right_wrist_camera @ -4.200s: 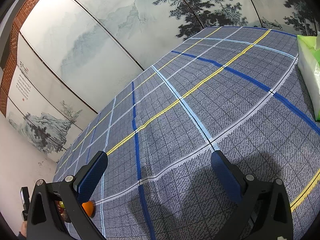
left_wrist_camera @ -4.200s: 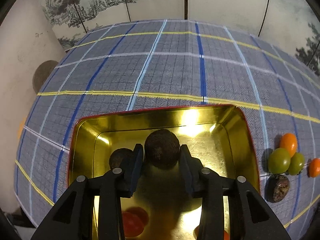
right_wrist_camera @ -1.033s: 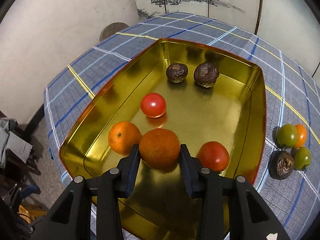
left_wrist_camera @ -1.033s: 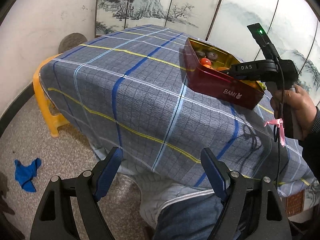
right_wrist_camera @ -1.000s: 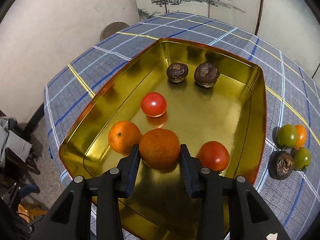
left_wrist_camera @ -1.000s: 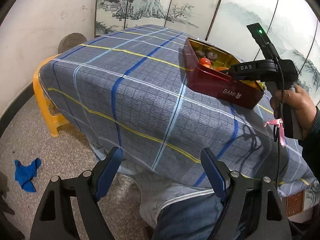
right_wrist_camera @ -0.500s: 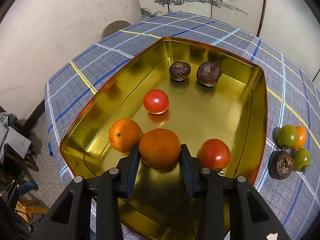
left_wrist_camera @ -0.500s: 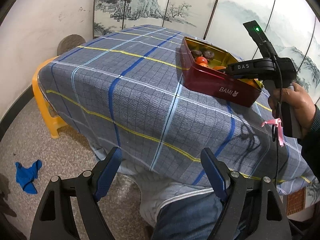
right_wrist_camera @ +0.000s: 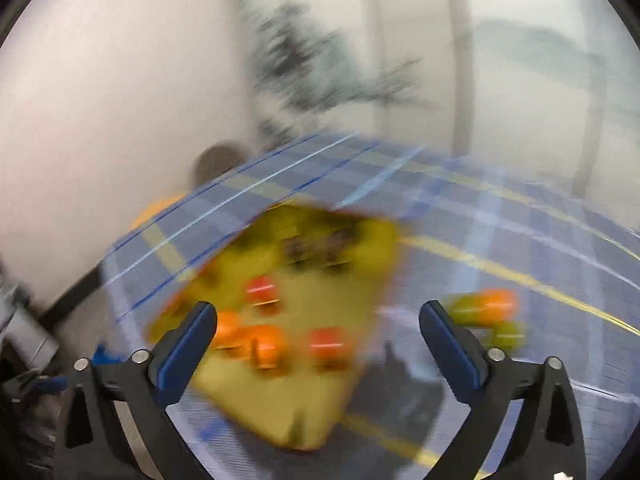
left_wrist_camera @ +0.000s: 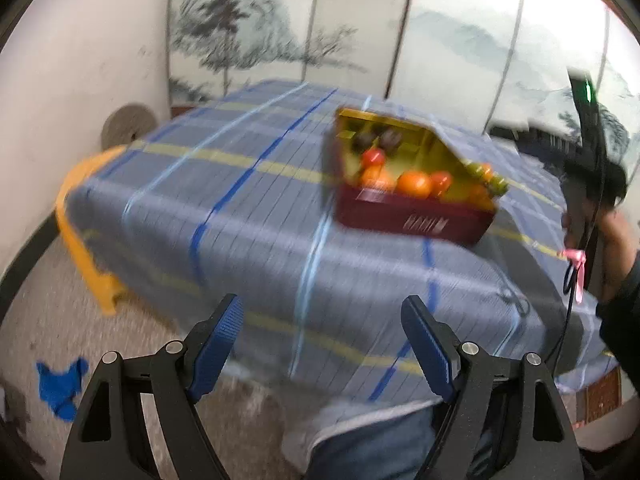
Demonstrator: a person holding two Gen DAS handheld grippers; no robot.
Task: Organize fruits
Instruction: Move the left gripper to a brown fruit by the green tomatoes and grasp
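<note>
The red rectangular tin with a gold inside (left_wrist_camera: 412, 222) sits on the blue plaid tablecloth (left_wrist_camera: 256, 216), holding two oranges (left_wrist_camera: 414, 184), two red tomatoes (left_wrist_camera: 373, 157) and two dark wrinkled fruits (left_wrist_camera: 390, 140) at its far end. Just beside the tin lie a few small green and orange fruits (right_wrist_camera: 486, 310) (badly blurred). The right gripper (right_wrist_camera: 318, 322) has just been opening; its jaws stand wide above the tin with nothing between them. The left gripper (left_wrist_camera: 320, 334), also spread and empty, hangs off the table's near edge.
</note>
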